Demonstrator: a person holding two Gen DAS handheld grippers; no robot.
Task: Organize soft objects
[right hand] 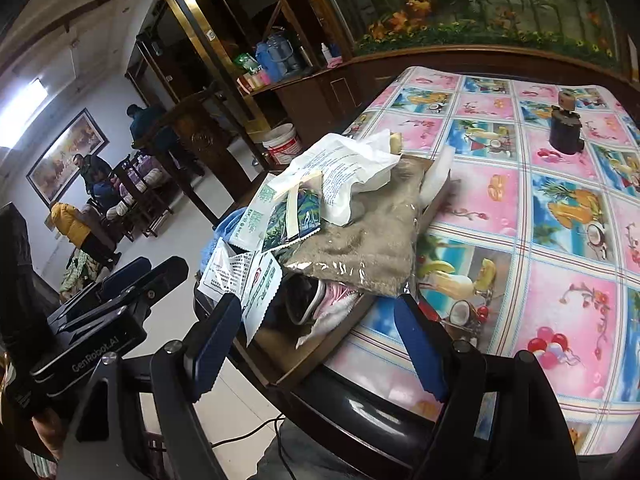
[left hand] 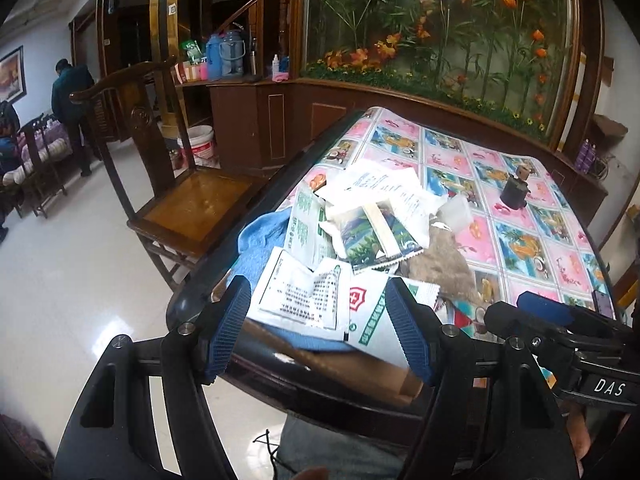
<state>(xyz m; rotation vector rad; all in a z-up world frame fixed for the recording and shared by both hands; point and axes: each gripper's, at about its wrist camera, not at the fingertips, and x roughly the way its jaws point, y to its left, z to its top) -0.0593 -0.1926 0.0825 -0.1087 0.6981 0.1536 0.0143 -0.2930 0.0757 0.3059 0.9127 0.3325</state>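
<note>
A heap of soft things lies in a flat cardboard tray (right hand: 320,354) at the table's near left corner: a blue towel (left hand: 260,240), a tan fuzzy cloth in clear wrap (right hand: 360,240), white and green printed pouches (left hand: 308,296), a white plastic bag (right hand: 348,168) and a palm-print packet (left hand: 372,240). My left gripper (left hand: 320,300) is open and empty, with its fingers either side of the white pouches at the heap's near edge. My right gripper (right hand: 320,312) is open and empty just before the tray's near end. It also shows in the left wrist view (left hand: 544,312).
The table has a bright fruit-print cover (right hand: 540,220). A small dark bottle with a wooden top (right hand: 564,128) stands far right on it. A wooden chair (left hand: 160,168) stands left of the table. A white bucket (left hand: 200,144) and a wooden cabinet stand behind. People stand far left.
</note>
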